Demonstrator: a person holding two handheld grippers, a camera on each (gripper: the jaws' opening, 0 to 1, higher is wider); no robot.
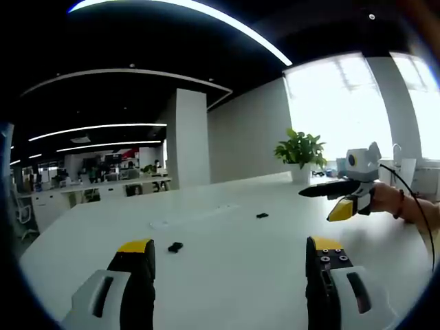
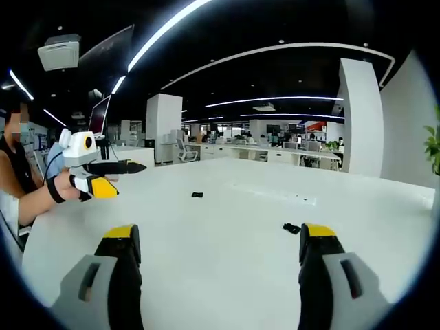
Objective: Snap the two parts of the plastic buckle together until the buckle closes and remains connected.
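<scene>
Two small black buckle parts lie apart on the white table point(image 1: 227, 275). In the left gripper view one buckle part point(image 1: 175, 247) sits just beyond my left jaw tip and the other buckle part point(image 1: 262, 215) lies farther off. My left gripper point(image 1: 230, 245) is open and empty above the table. The right gripper point(image 1: 317, 205) hovers at the right, held by a hand. In the right gripper view my right gripper point(image 2: 220, 232) is open and empty; one buckle part point(image 2: 291, 227) lies beside its right jaw tip, the other part point(image 2: 197, 194) farther away. The left gripper point(image 2: 129, 180) hangs at the left.
A potted plant point(image 1: 300, 150) stands at the table's far end by bright windows. A thin pale strip point(image 1: 159, 223) lies flat on the table. A white pillar point(image 1: 187, 137) and office desks stand beyond. A person point(image 2: 17, 179) sits at the table's left edge.
</scene>
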